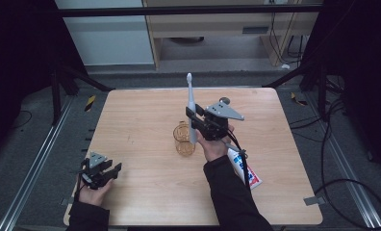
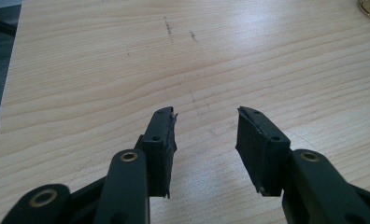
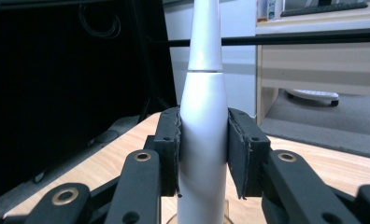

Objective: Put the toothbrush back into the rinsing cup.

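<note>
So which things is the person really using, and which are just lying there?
In use:
- toothbrush, clamped upright in the right gripper
- amber cup, right under the toothbrush

Just lying about:
- toothpaste tube, flat on the table by the right sleeve
- left gripper, open and holding nothing, near the table's front left corner

No lettering can be read; the toothpaste tube's (image 1: 245, 169) print is blurred.
</note>
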